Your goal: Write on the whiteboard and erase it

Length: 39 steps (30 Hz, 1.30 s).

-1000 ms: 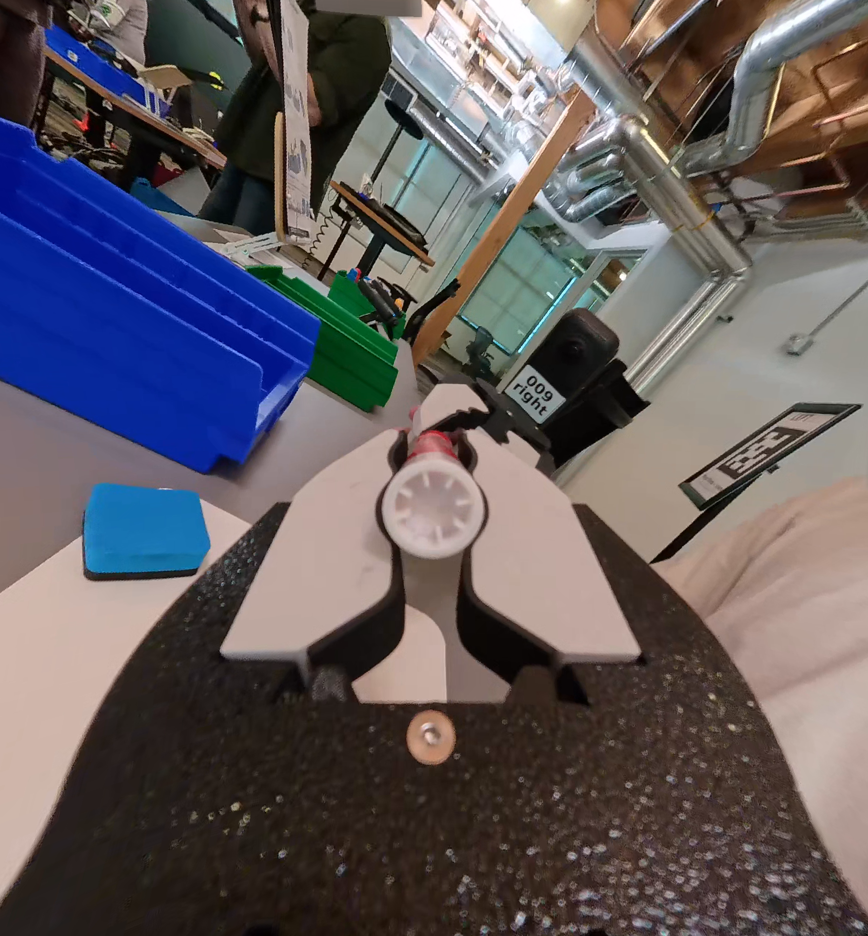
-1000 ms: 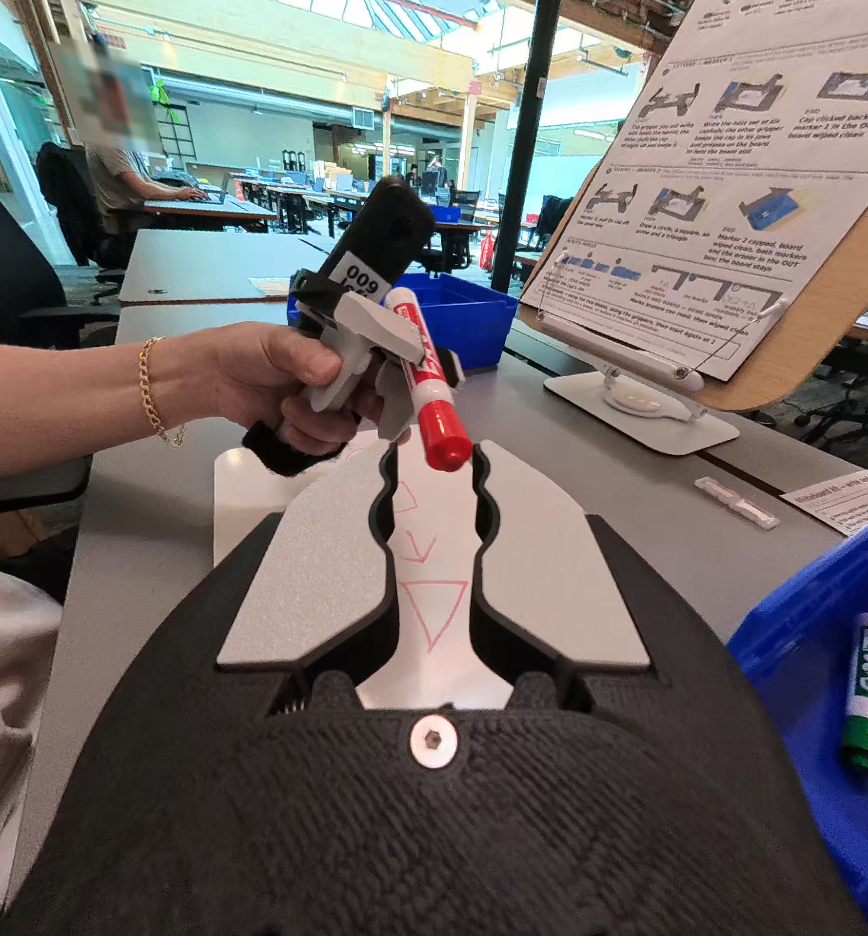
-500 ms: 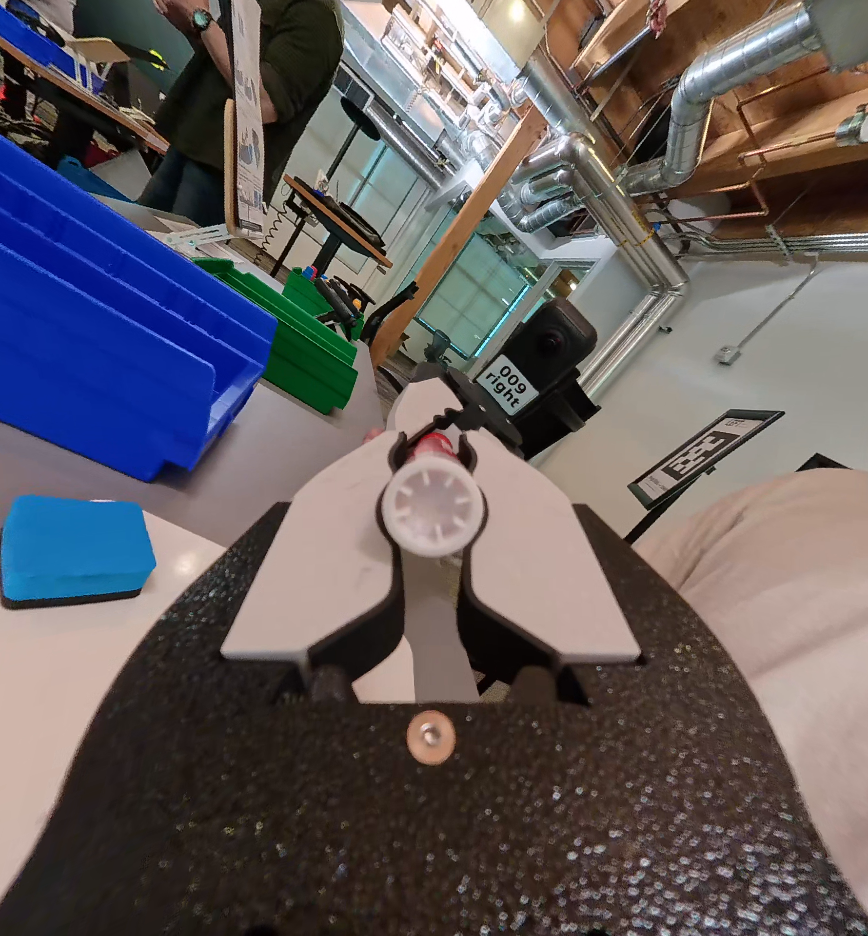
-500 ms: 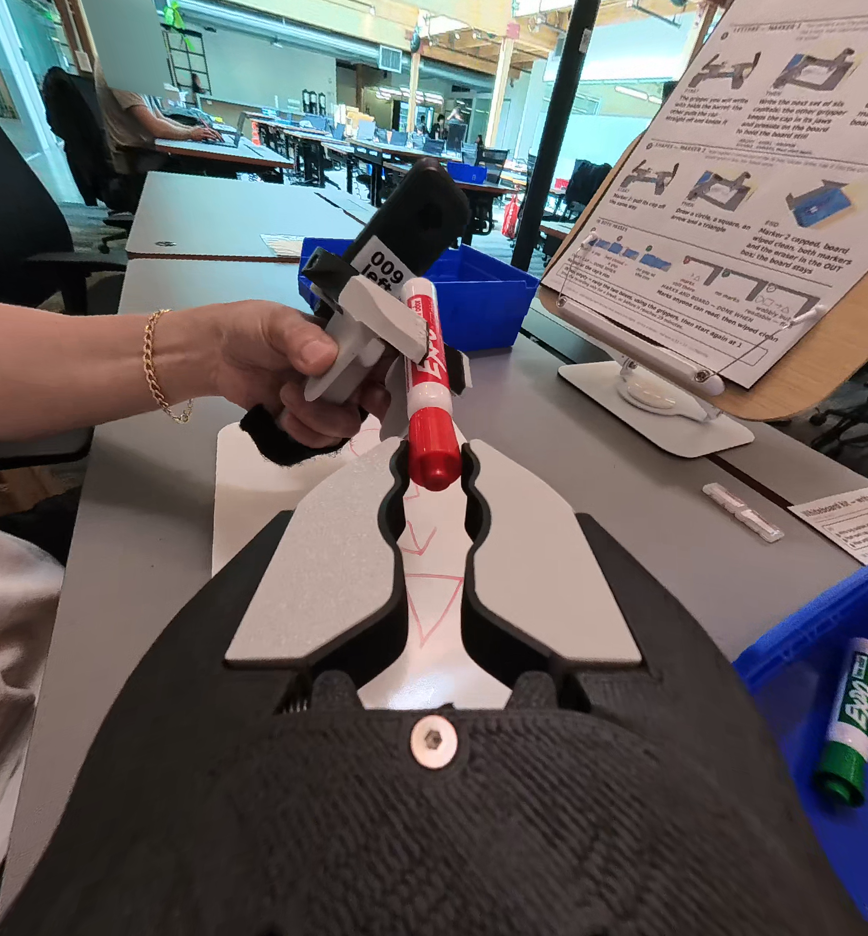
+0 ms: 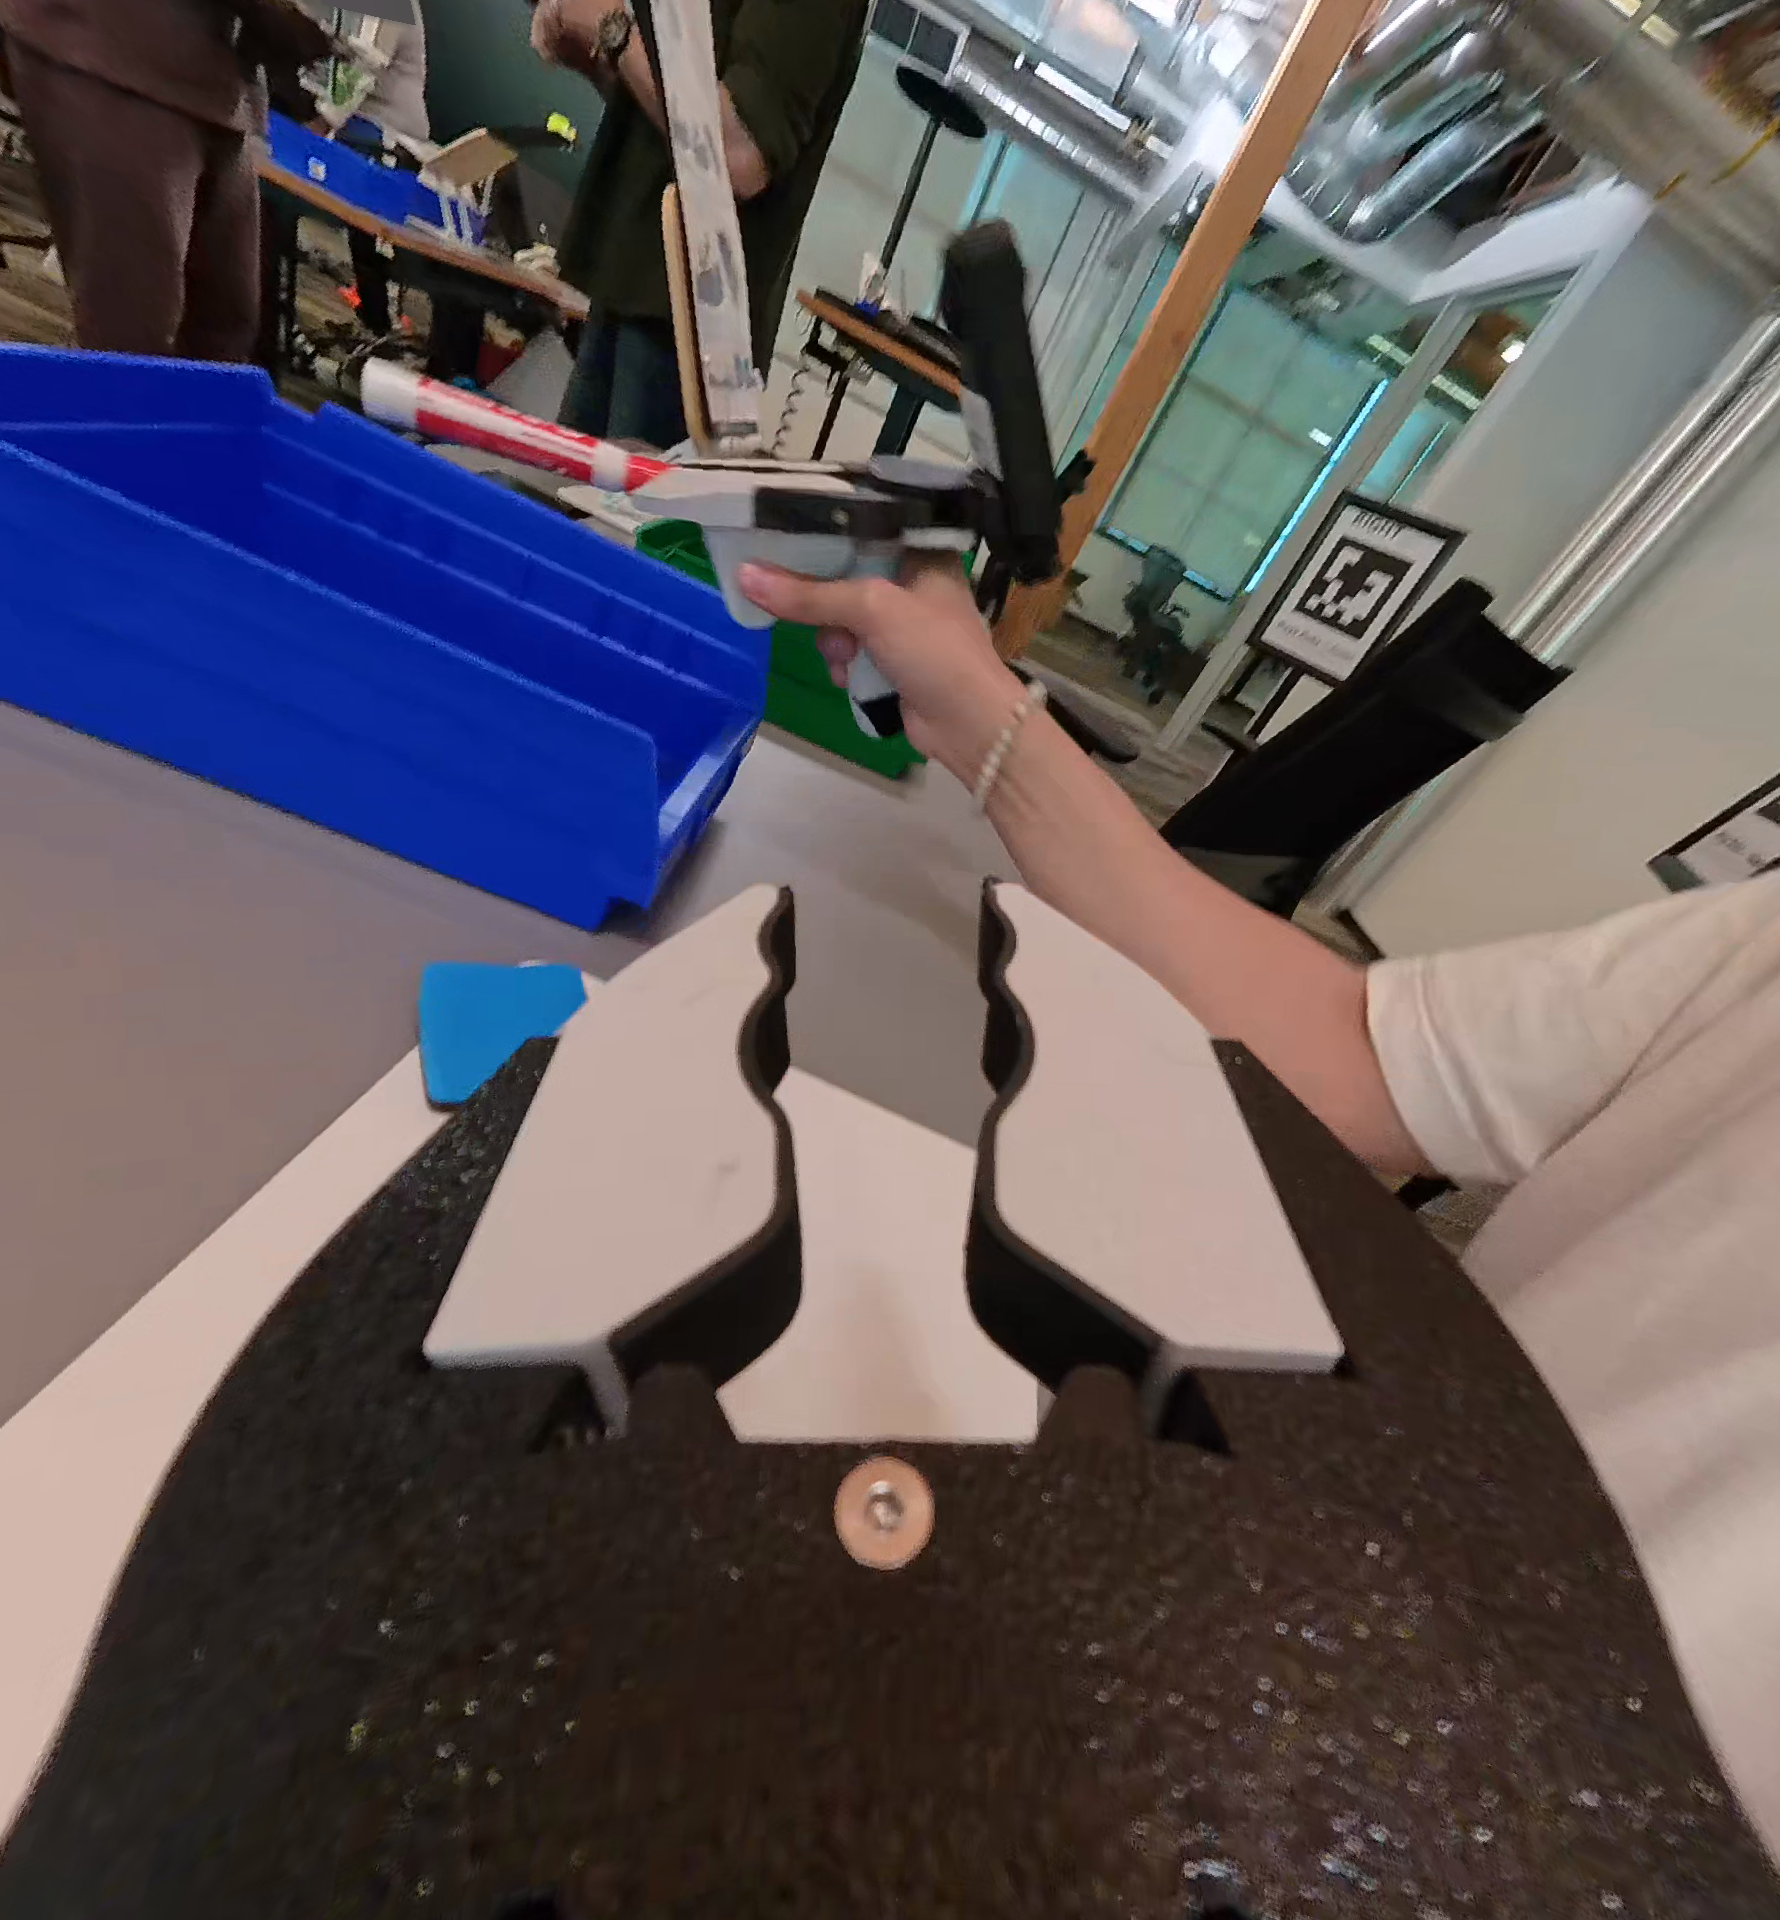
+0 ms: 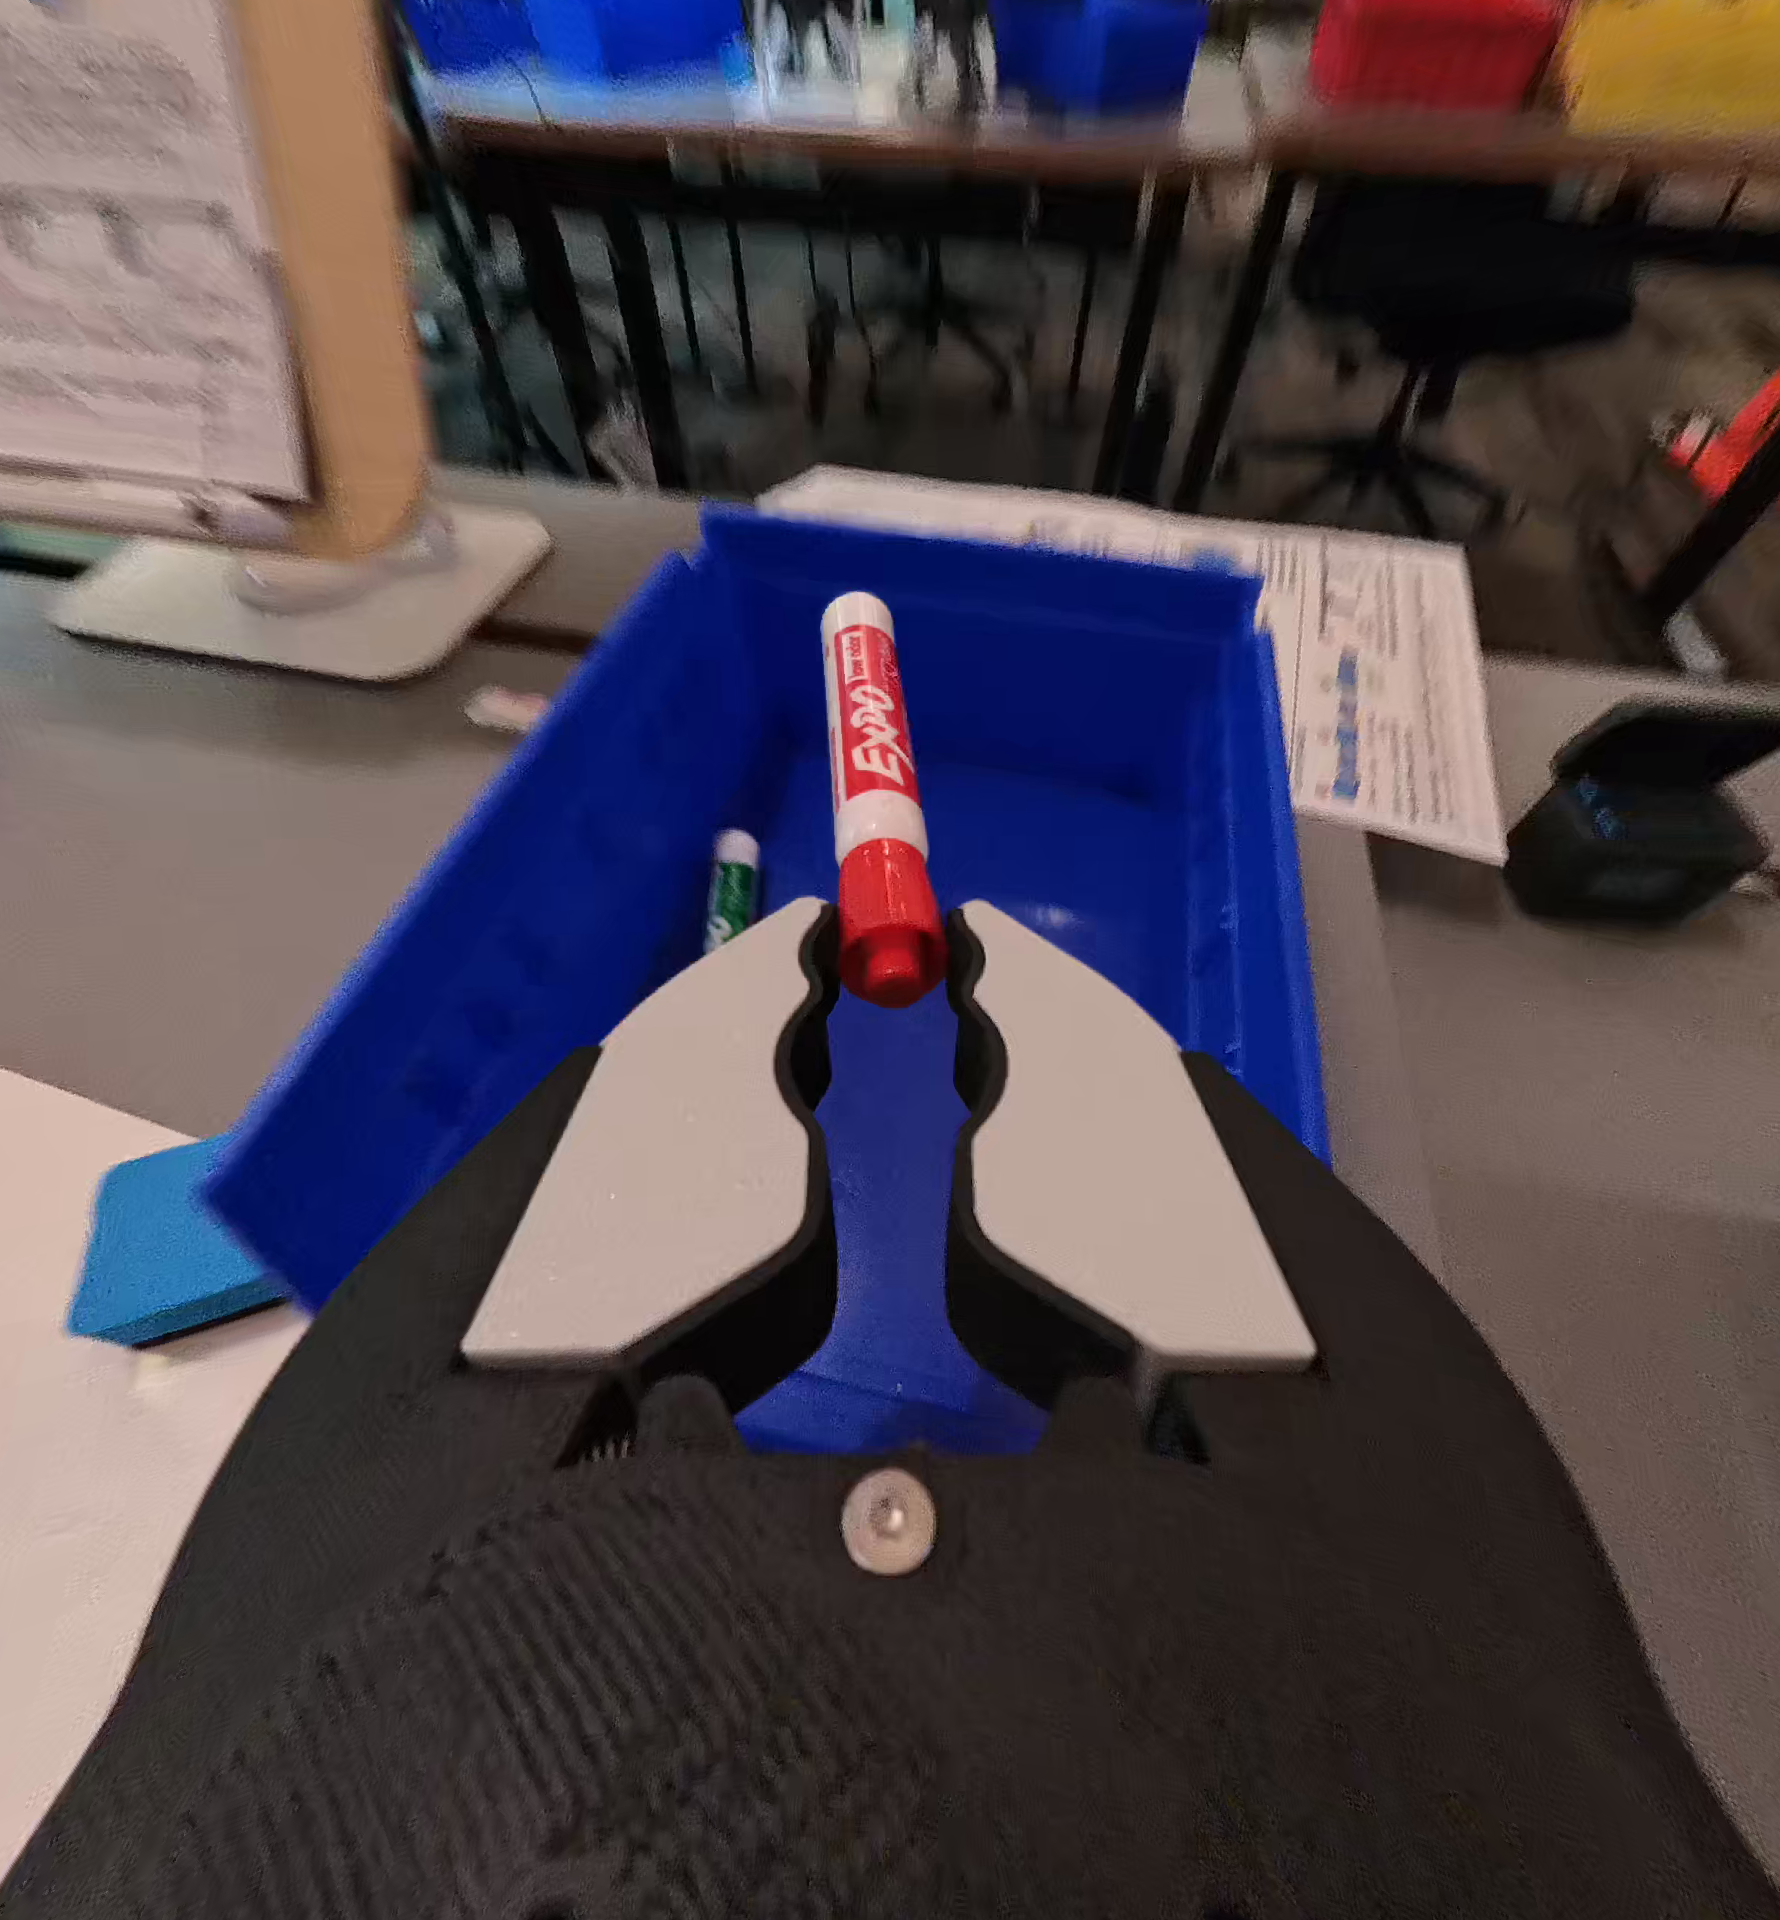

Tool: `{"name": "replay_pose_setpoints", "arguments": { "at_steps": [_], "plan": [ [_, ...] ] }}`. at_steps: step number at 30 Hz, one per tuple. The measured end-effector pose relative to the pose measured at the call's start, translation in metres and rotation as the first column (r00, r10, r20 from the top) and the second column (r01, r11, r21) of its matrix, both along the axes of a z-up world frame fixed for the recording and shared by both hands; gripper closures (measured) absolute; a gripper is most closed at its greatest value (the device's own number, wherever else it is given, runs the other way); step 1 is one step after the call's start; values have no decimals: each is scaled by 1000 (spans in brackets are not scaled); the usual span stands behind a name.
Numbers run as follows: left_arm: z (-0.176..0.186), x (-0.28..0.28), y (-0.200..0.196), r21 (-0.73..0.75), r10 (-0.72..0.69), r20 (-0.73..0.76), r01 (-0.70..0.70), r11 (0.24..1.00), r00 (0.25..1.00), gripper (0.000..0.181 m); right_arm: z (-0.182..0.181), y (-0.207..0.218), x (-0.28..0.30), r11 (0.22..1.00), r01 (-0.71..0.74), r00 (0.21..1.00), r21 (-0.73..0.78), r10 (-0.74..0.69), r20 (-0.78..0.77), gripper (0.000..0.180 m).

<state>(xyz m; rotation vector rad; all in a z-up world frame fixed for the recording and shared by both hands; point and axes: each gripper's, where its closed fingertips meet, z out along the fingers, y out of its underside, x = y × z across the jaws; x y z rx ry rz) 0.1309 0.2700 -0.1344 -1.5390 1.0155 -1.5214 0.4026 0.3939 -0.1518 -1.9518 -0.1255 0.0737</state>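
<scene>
My right gripper (image 6: 888,920) is shut on the red cap of a red marker (image 6: 873,748) and holds it over the blue bin (image 6: 512,935), barrel pointing away. The left wrist view shows that gripper (image 5: 657,488) from the side with the marker (image 5: 496,421) sticking out above the bin (image 5: 346,623). My left gripper (image 5: 884,914) is open and empty above the whiteboard (image 5: 865,1247). A blue eraser (image 5: 486,1023) lies at the board's corner; it also shows in the right wrist view (image 6: 153,1262). Red marks show on the whiteboard (image 6: 55,1455).
A green marker (image 6: 732,888) lies in the blue bin. A green bin (image 5: 824,686) stands behind it. An instruction sheet on a wooden stand (image 6: 190,312), a paper sheet (image 6: 1385,707) and a black case (image 6: 1655,821) stand on the grey table (image 6: 1551,1143). People stand at the back.
My left gripper let go of the red marker and opened. My right gripper took it by the cap and carried it to the right, over the blue bin.
</scene>
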Motion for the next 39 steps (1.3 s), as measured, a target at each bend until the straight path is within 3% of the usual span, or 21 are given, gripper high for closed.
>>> {"name": "replay_pose_setpoints", "arguments": {
  "at_steps": [7, 13, 14, 16, 18, 21, 24, 28, 36, 39],
  "plan": [
    [-20, -29, -1, 23, 76, -90, -75, 997, 993, 148, -71, 32, 5, 953, 28, 998, -302, -11, 58, 159],
    [-45, -59, -1, 34, 102, -186, -97, 995, 977, 148, -87, 30, -2, 927, -7, 992, -374, 54, 114, 158],
    [-50, -65, -1, 44, 104, -209, -97, 994, 972, 148, -87, 30, -4, 928, -21, 990, -372, 70, 121, 157],
    [-61, -78, -4, 65, 98, -261, -84, 994, 960, 146, -77, 28, -7, 937, -23, 985, -350, 81, 151, 124],
    [-72, -93, -14, 50, 47, -312, -33, 998, 949, 142, -48, 14, -27, 953, -88, 975, -290, 142, 170, 120],
    [-85, -117, -23, 55, 30, -349, -11, 998, 937, 136, 5, -25, -106, 924, -348, 925, -157, 365, 101, 118],
    [-108, -141, -21, 129, 83, -448, -27, 991, 890, 138, -5, -62, -173, 845, -492, 847, -211, 520, 107, 120],
    [-133, -153, -27, 155, 53, -551, 40, 987, 833, 145, -62, -57, -190, 884, -338, 866, -324, 427, 260, 112],
    [-148, -154, -33, 156, 30, -627, 87, 984, 779, 143, -107, -44, -205, 849, -315, 924, -424, 377, 69, 111],
    [-150, -155, -34, 155, 26, -641, 96, 983, 767, 142, -120, -41, -203, 830, -291, 922, -476, 375, 90, 112]
  ]
}}
